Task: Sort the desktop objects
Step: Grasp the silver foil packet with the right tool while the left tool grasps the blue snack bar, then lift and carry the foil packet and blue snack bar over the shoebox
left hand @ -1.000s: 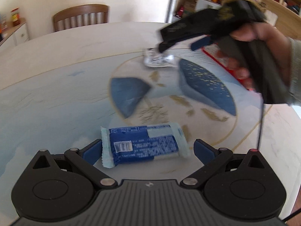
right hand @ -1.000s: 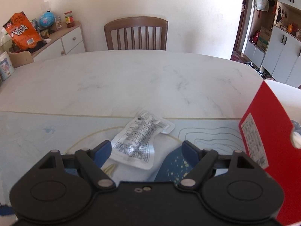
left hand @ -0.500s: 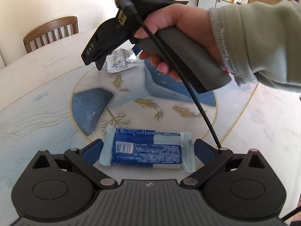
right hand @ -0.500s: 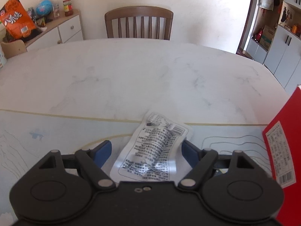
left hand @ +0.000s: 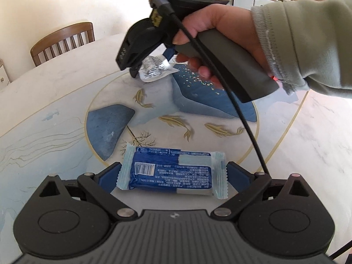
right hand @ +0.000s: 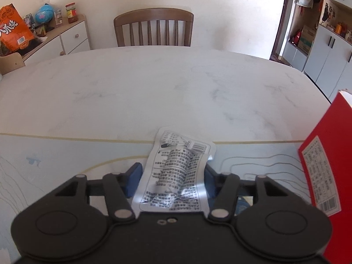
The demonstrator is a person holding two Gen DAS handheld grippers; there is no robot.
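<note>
A blue snack bar in a pale wrapper (left hand: pixel 173 171) lies crosswise on the patterned mat between the fingers of my left gripper (left hand: pixel 173 176), which stands wide open around it, its pads at the wrapper's two ends. My right gripper (right hand: pixel 173 182) has closed in on a silver printed sachet (right hand: pixel 176 176), pads pressing both sides so the foil buckles. The same sachet (left hand: pixel 154 70) and the right gripper on it also show in the left wrist view, at the mat's far edge.
A red box (right hand: pixel 325 171) stands at the right of the sachet. The white marble table (right hand: pixel 154 88) stretches beyond the mat to a wooden chair (right hand: pixel 154 28). A sideboard (right hand: pixel 66 37) with bags and jars is at the back left.
My right gripper moved forward over the sachet and narrowed its fingers onto it, crumpling it. My left gripper shifted closer so the blue bar sits between its open fingers.
</note>
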